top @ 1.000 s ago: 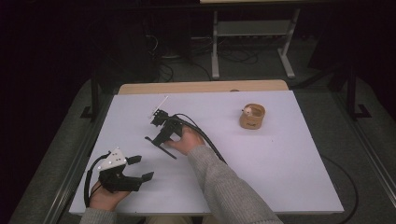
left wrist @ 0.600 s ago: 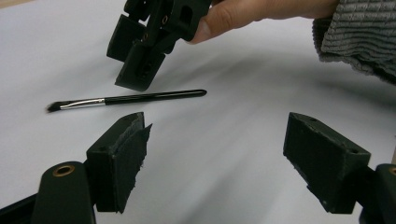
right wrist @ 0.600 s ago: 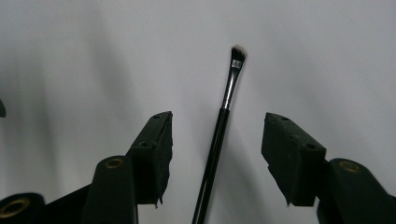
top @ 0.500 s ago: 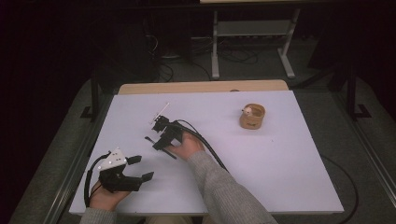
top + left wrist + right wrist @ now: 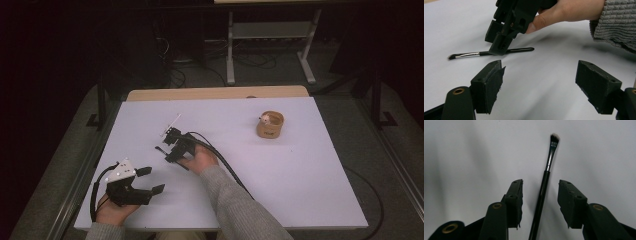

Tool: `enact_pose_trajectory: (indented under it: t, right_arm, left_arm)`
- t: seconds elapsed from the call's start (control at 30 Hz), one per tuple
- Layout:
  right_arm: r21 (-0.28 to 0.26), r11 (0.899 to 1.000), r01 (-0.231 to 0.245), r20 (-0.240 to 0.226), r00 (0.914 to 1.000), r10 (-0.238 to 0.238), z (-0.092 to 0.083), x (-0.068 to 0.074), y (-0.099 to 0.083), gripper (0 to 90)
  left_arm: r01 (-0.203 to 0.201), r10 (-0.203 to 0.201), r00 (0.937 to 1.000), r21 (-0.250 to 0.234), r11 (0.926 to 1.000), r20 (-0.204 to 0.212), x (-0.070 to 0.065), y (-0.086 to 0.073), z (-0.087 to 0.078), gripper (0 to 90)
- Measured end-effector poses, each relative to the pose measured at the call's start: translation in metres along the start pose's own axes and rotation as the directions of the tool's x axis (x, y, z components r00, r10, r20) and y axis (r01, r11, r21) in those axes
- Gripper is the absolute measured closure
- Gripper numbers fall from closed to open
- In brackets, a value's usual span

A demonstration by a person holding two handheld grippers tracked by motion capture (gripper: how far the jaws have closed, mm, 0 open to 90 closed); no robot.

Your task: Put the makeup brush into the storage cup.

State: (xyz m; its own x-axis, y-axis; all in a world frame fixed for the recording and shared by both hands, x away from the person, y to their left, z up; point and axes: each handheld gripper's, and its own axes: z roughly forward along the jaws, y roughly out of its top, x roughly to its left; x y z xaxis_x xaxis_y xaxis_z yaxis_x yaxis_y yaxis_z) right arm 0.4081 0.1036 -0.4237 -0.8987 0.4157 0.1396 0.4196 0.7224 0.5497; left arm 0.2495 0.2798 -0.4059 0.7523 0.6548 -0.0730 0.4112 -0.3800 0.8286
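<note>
— Black handle, silver ferrule, pale tip: the brush (image 5: pixel 545 182) lies flat on the white table (image 5: pixel 300 170), running up between the fingers (image 5: pixel 515 200) of the right gripper (image 5: pixel 540 203).

— Are they on it yet?

— No. Bare table shows on both sides of the handle, so the pads don't touch it. The jaws have just been closing around it, though; a second ago they stood wider, above the same spot.

— And from the side?

— The left gripper view has the right gripper (image 5: pixel 502 42) tipped down over the brush (image 5: pixel 491 53), one finger in front of the handle and the other behind. Whether the fingertips rest on the table I can't quite tell; that part is a bit blurred.

— So what does the narrowing mean?

— My judgement: the reach is done and the pinch is under way. The handle sits slightly nearer the left-hand finger than the other, so that pad should meet it first and may nudge it sideways before the grip sets.

— The other hand?

— The left gripper (image 5: pixel 142 180) rests near the table's near edge, jaws wide apart with nothing between them, and it hasn't shifted.

— Anything else around?

— A small tan cup (image 5: pixel 270 125) stands well off beyond the right hand (image 5: pixel 200 160), possibly where the brush is bound.
</note>
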Motion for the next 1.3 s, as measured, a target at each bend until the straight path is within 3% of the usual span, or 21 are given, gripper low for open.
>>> enact_pose_trajectory:
  t: [0.67, 0.83, 1.07, 1.3]
  right_arm:
    - [0.017, 1.0, -0.006, 0.019, 0.9998, 0.006, 0.007, 0.0, -0.004, 66.4]
    - [0.021, 1.0, 0.008, 0.038, 0.9992, -0.009, 0.007, 0.002, -0.003, 68.9]
    - [0.041, 0.998, 0.045, 0.105, 0.9932, -0.049, 0.009, 0.011, -0.002, 72.3]
    - [0.048, 0.998, 0.035, 0.105, 0.9937, -0.04, 0.01, 0.013, -0.001, 78.3]
  left_arm:
    - [-0.005, 0.005, 1.0, 0.01, 0.9999, 0.002, 0.0, 0.0, 0.001, 21.4]
    - [-0.006, 0.006, 1.0, 0.009, 0.9999, 0.0, 0.0, 0.0, 0.001, 21.4]
    - [-0.007, 0.007, 1.0, 0.009, 0.9999, -0.001, 0.0, 0.0, 0.001, 21.4]
    - [-0.009, 0.009, 1.0, 0.01, 0.9999, -0.001, -0.001, 0.0, 0.001, 21.4]
